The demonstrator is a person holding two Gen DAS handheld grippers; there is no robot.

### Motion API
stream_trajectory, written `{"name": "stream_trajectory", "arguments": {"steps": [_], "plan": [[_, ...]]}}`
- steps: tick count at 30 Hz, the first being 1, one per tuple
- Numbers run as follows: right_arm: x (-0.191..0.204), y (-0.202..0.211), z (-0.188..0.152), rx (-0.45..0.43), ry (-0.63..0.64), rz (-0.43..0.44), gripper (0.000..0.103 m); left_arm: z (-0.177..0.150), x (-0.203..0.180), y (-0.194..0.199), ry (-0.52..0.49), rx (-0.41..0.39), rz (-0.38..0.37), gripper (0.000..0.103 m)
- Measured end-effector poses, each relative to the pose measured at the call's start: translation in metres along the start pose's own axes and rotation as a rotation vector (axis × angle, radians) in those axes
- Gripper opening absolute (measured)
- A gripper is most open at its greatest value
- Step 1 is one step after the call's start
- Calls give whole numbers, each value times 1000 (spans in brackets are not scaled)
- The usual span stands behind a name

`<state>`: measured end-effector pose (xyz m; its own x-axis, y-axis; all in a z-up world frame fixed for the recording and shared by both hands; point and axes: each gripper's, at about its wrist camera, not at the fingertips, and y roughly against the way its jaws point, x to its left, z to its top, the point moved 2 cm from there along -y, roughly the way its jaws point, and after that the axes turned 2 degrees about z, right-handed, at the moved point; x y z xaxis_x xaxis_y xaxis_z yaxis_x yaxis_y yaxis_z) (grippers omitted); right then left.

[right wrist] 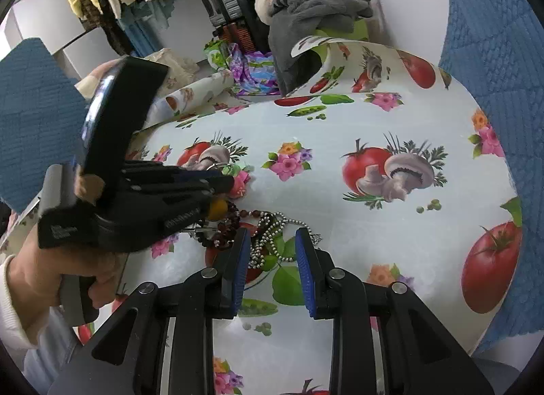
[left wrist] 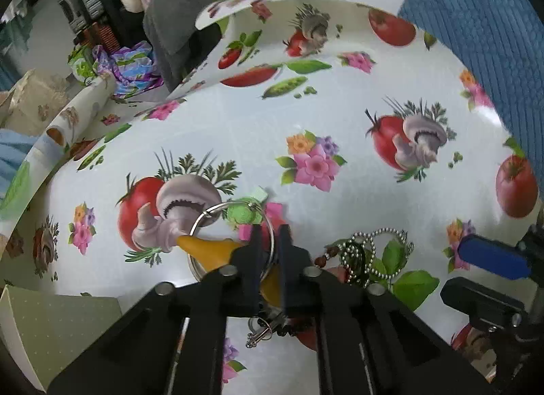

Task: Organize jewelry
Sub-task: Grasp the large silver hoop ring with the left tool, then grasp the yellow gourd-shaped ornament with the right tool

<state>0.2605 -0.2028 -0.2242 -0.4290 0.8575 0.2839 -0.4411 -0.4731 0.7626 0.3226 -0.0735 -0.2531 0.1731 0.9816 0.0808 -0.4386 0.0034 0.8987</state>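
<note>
**Lifting the ring clear of the tangle**

Left wrist view: left gripper (left wrist: 270, 248) drawn narrow, pinching the wire of the silver ring (left wrist: 234, 211) low on its near arc. Green and pink charms at the far side of the hoop, yellow charm (left wrist: 207, 248) trailing under the fingers, all over the printed tablecloth (left wrist: 340, 106). Keep the pinch square on the wire; raise slowly and straight so the charms hang free and do not swing. Ball chain (left wrist: 374, 252) and bead strand (left wrist: 326, 255) just beside on the right: watch for a snag with the small clasps under the jaws. Pale green box (left wrist: 51, 327) near on the left, probably the place to carry it.

Right wrist view: right gripper (right wrist: 270, 252) spread wide, blue pads either side of the ball chain (right wrist: 272, 235), not touching as far as can be told. Bead strand (right wrist: 227, 225) heaped between the two tools. Hold off closing until the ring is away; otherwise risk dragging the whole pile.
</note>
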Motion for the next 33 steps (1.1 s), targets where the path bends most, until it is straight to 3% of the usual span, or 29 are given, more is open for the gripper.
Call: {"name": "stream_trajectory", "arguments": {"steps": [4,18,25,33], "plan": [[4,-3,2,2,17,14,25,-1,5,8,24,-31,-5,4],[41,-43,16,44,172,149,25,-7,60,49,298,-110,-147,3],[57,-77,24,88,248,157,25,-20,76,58,369,-121,-157,3],[68,-100,22,130,327,129,28,-25,79,56,384,-111,-156,3]]}}
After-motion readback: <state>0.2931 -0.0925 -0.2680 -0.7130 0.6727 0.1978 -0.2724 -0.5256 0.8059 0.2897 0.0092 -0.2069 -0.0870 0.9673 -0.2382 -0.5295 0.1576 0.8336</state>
